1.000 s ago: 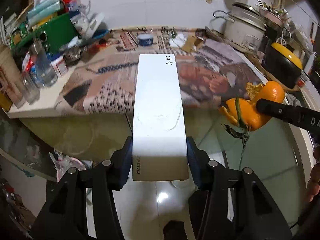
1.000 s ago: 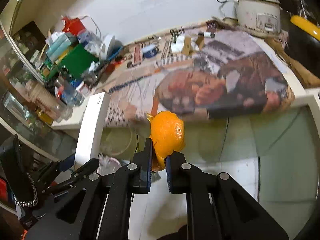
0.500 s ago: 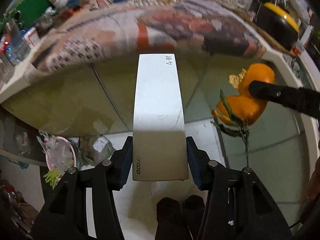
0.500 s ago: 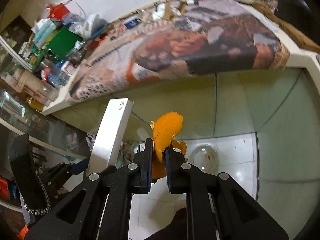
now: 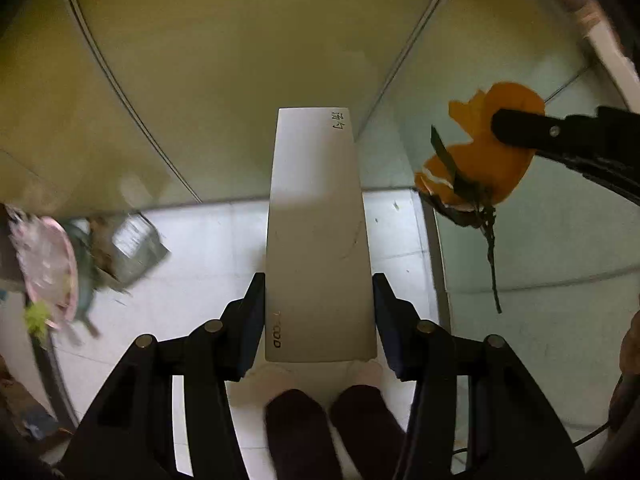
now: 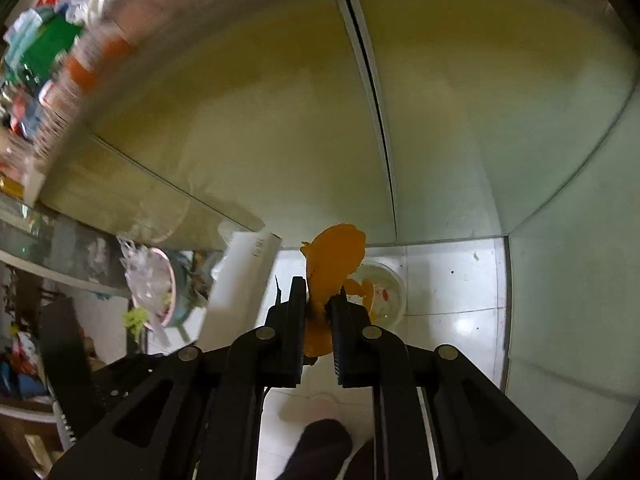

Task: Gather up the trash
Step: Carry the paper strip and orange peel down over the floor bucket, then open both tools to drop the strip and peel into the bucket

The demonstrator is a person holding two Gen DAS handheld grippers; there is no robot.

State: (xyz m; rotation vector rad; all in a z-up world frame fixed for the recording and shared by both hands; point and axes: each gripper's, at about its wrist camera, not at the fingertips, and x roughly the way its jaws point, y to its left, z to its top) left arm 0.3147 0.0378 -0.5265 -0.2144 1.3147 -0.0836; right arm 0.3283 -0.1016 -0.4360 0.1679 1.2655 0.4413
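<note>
The left claw (image 5: 319,312) was clamped on the near end of a long flat white cardboard box (image 5: 318,236), its two pads pressed against the box's long sides; the box stuck out forward from the claw, above the white tiled floor (image 5: 200,248). The right claw (image 6: 319,312) was closed tight on a piece of orange citrus peel (image 6: 334,256) with a dark stem and leaves (image 5: 486,236) dangling below it, held to the right of the box and apart from it. Below both lay the floor, with a round clear plastic container (image 6: 390,292) standing on it behind the peel. At the left stood a pink bin lined with clear plastic (image 6: 154,286), blurred, with litter around it. Two dark-socked feet (image 5: 332,432) showed at the bottom edge
</note>
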